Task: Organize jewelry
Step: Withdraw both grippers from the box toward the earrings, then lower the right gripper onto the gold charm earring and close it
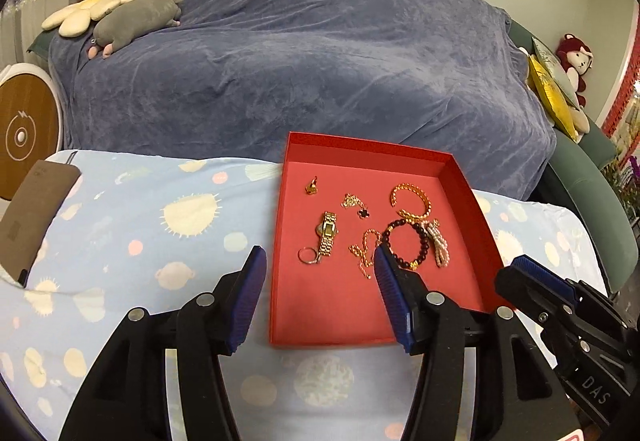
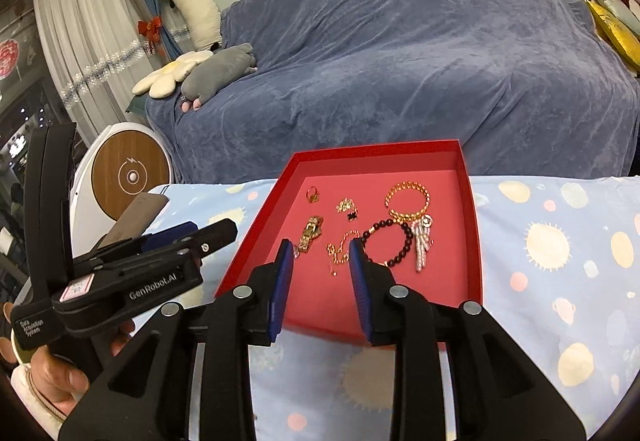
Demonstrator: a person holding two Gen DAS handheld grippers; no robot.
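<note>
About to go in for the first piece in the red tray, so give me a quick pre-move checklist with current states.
1. Left gripper open and empty: ok.
2. Right gripper open and empty: ok.
3. Red tray flat on the patterned cloth: ok.
4. Gold watch clear of other pieces: not ok, a thin ring lies against its strap end.
5. Dark bead bracelet free to lift alone: not ok, the pearl strands and gold bangle crowd its right side; a gold chain lies at its left.
6. Destination for sorted pieces: cannot tell.
</note>
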